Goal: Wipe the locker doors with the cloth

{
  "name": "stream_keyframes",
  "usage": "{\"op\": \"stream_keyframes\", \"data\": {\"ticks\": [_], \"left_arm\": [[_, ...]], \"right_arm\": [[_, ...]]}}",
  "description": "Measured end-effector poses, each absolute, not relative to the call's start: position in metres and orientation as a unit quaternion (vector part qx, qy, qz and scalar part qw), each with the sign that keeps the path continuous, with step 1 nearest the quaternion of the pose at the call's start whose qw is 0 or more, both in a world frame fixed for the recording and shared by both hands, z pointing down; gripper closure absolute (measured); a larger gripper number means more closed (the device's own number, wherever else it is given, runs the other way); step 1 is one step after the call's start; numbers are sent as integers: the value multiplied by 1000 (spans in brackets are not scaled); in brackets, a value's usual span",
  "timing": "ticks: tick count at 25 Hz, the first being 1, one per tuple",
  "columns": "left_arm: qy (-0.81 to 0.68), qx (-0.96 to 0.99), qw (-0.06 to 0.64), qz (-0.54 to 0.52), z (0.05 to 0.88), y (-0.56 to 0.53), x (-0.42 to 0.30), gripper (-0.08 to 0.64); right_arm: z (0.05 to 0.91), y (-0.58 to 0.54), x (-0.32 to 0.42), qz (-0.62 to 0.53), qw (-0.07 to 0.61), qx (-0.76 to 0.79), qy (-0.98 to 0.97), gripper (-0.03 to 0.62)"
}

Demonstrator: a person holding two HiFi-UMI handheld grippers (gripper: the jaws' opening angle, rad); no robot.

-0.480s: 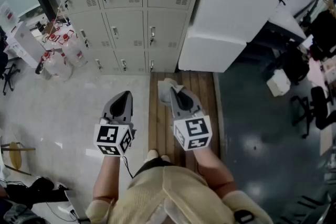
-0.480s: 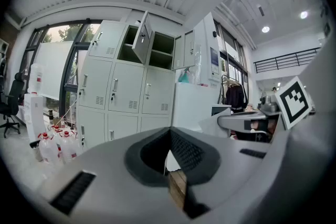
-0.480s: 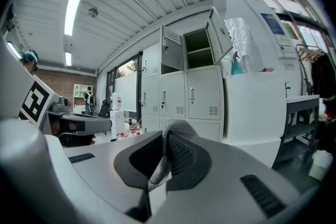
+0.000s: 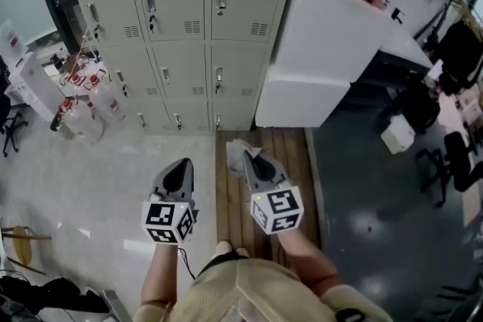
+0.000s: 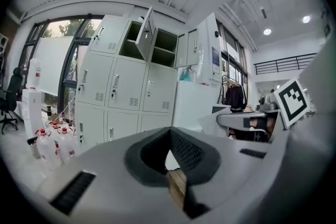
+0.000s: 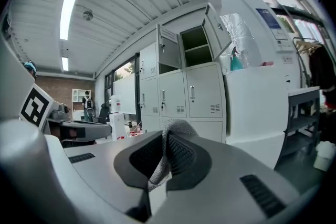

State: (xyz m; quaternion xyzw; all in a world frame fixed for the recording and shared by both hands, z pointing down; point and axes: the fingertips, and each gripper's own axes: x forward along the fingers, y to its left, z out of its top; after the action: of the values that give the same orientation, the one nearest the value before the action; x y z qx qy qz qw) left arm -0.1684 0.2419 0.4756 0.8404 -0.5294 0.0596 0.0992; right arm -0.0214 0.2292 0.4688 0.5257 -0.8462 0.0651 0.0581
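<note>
A bank of pale grey lockers (image 4: 181,26) stands ahead of me; it also shows as the lockers (image 5: 121,97) and the lockers (image 6: 181,94), with upper doors hanging open. My right gripper (image 4: 249,159) is shut on a light grey cloth (image 4: 235,153), whose knit fold pokes up between the jaws as the cloth (image 6: 169,136). My left gripper (image 4: 179,171) is shut with nothing in it, its jaws meeting in the left gripper (image 5: 169,134). Both grippers hang well short of the lockers, over the floor.
A big white block (image 4: 332,41) stands right of the lockers, with items on top. Several clear bottles (image 4: 87,98) sit on the floor at the left. A wooden floor strip (image 4: 260,162) runs under the right gripper. Chairs and desks crowd the far right.
The view has tilted up, so the lockers show more fully and sit lower in frame. Both grippers sit slightly lower in the picture, states unchanged.
</note>
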Motion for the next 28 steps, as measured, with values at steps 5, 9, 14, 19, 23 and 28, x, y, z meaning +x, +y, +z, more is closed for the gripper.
{"op": "stream_keyframes", "data": {"ticks": [5, 9, 14, 19, 23, 28], "left_arm": [[-514, 851, 92, 63, 476, 232, -170, 558], [-513, 851, 88, 64, 473, 218, -173, 558], [-515, 850, 88, 64, 468, 188, -164, 558], [-532, 841, 84, 59, 468, 145, -151, 558], [-540, 838, 76, 32, 457, 106, -128, 558], [-562, 823, 75, -12, 438, 56, -115, 558]], "right_arm": [[473, 218, -28, 63, 65, 531, -842, 588], [473, 205, -34, 55, 73, 526, -845, 588], [468, 171, -30, 57, 68, 519, -850, 588], [465, 127, -18, 47, 68, 507, -858, 588], [453, 80, 0, 42, 55, 497, -865, 588], [435, 30, 18, 35, 58, 469, -881, 588]]}}
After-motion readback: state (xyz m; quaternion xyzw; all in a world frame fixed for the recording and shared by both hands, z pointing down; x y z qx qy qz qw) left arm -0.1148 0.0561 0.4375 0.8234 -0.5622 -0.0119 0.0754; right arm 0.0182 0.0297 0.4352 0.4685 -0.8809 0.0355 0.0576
